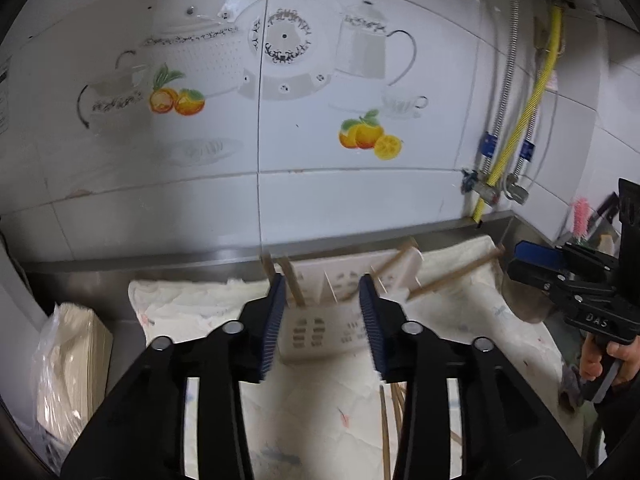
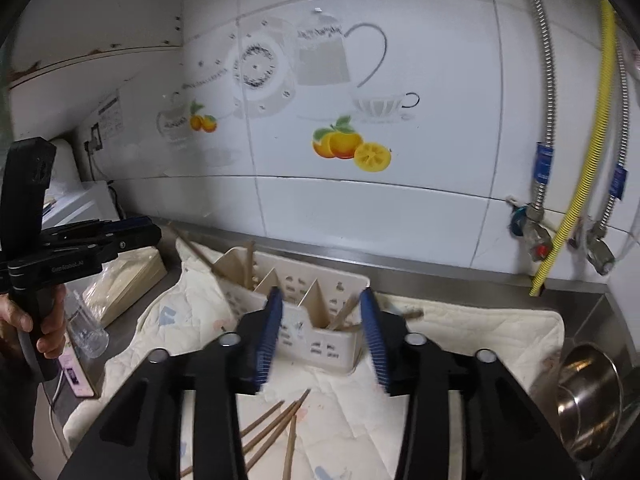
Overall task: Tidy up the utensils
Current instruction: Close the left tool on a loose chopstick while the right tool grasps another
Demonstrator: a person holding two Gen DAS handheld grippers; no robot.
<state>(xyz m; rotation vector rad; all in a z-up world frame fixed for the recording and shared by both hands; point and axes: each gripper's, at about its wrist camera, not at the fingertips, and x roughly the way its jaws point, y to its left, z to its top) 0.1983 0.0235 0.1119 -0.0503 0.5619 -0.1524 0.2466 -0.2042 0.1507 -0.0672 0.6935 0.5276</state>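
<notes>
A cream plastic utensil caddy with dividers lies on a quilted cloth against the tiled wall. Wooden chopsticks stick out of its compartments. Several loose chopsticks lie on the cloth in front of the caddy. My left gripper hovers before the caddy, open, with nothing between its blue pads. My right gripper is also open and empty, just above the caddy's near wall. Each gripper shows in the other's view, the right gripper at the right edge and the left gripper at the left edge, held by a hand.
A steel pot stands at the right end of the steel counter. A clear glass and a bagged stack of paper sit to the left. Metal and yellow hoses with valves run down the wall on the right.
</notes>
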